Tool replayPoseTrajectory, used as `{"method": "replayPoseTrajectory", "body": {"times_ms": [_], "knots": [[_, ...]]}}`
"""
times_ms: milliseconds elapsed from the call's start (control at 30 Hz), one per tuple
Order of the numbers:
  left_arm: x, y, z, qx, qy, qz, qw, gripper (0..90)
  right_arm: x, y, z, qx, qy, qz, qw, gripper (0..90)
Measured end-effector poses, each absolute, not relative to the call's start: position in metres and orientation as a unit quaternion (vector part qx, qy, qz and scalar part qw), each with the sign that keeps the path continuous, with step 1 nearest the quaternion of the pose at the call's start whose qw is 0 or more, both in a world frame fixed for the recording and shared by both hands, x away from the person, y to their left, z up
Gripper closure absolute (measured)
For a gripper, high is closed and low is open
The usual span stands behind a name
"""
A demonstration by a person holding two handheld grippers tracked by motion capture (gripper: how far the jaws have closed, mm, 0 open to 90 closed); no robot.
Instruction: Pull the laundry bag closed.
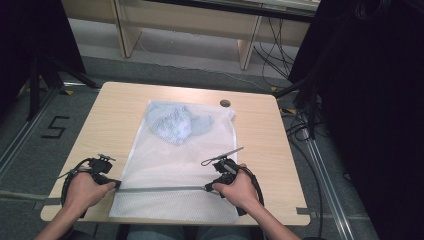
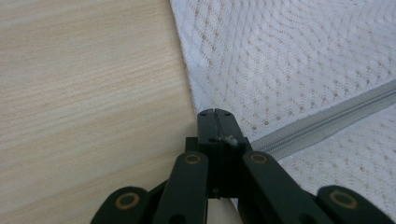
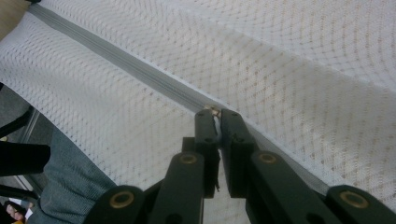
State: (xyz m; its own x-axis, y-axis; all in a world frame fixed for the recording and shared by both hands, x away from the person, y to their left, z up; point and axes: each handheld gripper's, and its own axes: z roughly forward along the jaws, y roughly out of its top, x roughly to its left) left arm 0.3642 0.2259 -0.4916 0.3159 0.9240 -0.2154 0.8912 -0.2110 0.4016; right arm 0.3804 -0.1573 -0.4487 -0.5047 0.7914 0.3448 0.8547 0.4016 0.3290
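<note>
High view: a white mesh laundry bag (image 1: 175,165) lies flat on the pale wooden bench (image 1: 110,115), a crumpled light-blue cloth (image 1: 175,122) inside at its far end. The grey zipper (image 1: 160,189) runs along the near edge, left claw (image 1: 116,184) at one end, right claw (image 1: 209,187) at the other.

Left gripper view: the left claw (image 2: 215,114) is pressed together, pinching the bag's left edge by the zipper (image 2: 322,122); hold it taut.

Right gripper view: the right claw (image 3: 215,113) pinches what looks like the zipper pull (image 3: 214,111), mostly hidden between the jaws; draw straight along the teeth.
</note>
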Motion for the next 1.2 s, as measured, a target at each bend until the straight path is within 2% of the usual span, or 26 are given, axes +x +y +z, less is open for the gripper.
{"method": "replayPoseTrajectory", "body": {"times_ms": [1200], "knots": [[0.364,0.226,-0.492,0.778,0.583,0.035,0.231,89.8,0.380,-0.172,-0.446,-0.495,-0.832,-0.244,0.059,86.9]]}}
